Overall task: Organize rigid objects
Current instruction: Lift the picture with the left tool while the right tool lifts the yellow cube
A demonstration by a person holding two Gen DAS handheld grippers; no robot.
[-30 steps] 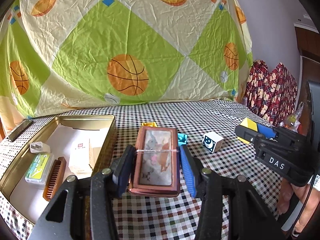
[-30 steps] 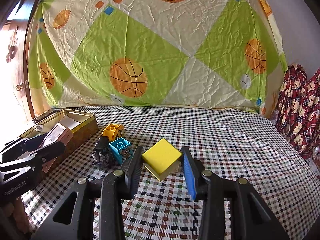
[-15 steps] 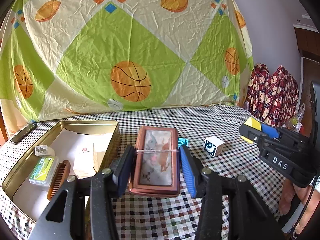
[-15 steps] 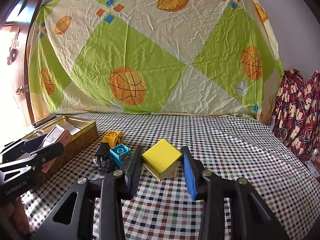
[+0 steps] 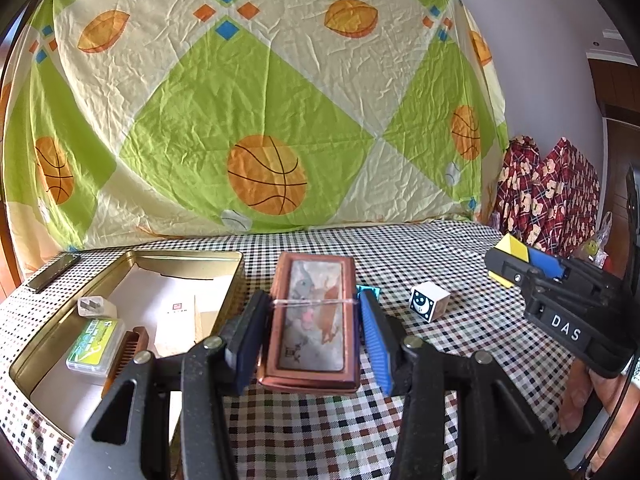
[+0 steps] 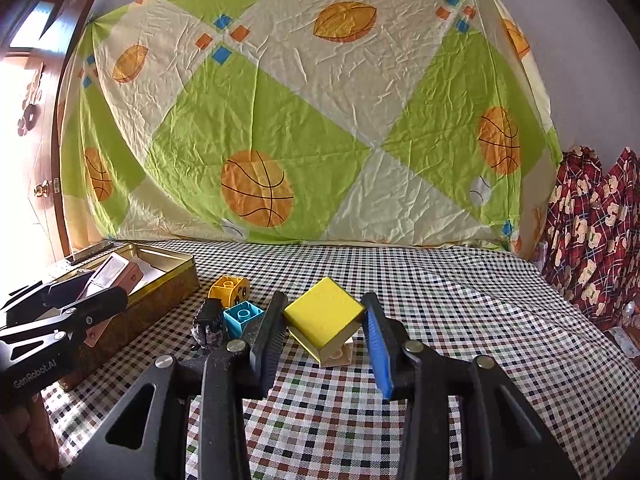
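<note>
Copper-framed box (image 5: 311,322) sits lengthwise between the 2 fingers of our left gripper (image 5: 312,334), clenched from both sides and held above the checkered worktop (image 5: 460,344), just to the right of the open gold tin (image 5: 132,260). In that tin we see a green case (image 5: 95,345), a brown comb (image 5: 127,350) and a white plug (image 5: 92,307). Our right gripper (image 6: 326,330) is clamped on a yellow block (image 6: 325,312), tilted on 1 corner and held over the worktop near a beige piece (image 6: 339,356). Left of it lie a blue brick (image 6: 242,318), a yellow brick (image 6: 229,290) and a dark lump (image 6: 208,322). A white cube (image 5: 428,301) rests well apart from both.
</note>
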